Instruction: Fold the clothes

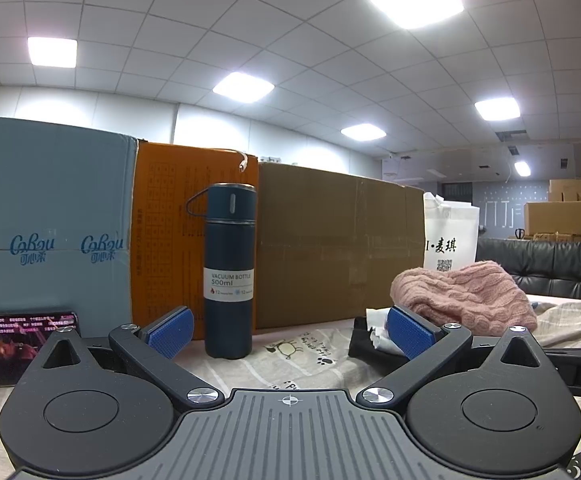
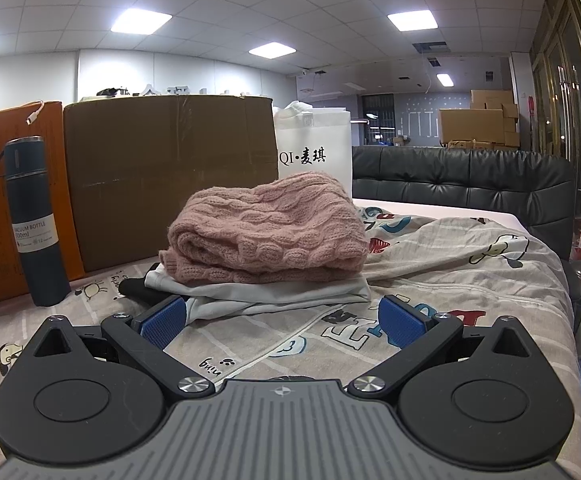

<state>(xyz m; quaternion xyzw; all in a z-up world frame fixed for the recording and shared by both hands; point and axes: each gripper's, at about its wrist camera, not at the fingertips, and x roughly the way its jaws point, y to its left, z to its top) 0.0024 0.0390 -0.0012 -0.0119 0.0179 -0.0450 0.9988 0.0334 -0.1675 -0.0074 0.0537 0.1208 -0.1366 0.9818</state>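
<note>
Right wrist view: pink sweater (image 2: 268,232) seen stacked at 12 o'clock, just beyond right gripper (image 2: 282,320), released; left gripper (image 1: 290,330) likewise spread, sweater at 2 o'clock.

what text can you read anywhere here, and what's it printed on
"VACUUM BOTTLE 500ml": white label on the dark blue steel flask; the smaller print beneath is too small.
"CoRou" with "可心柔", repeated: pale blue carton.
"QI·麦琪": white paper bag, above a QR code.
"ning": cartoon-print bedsheet.
Orange box table and phone screen: unreadable.
</note>
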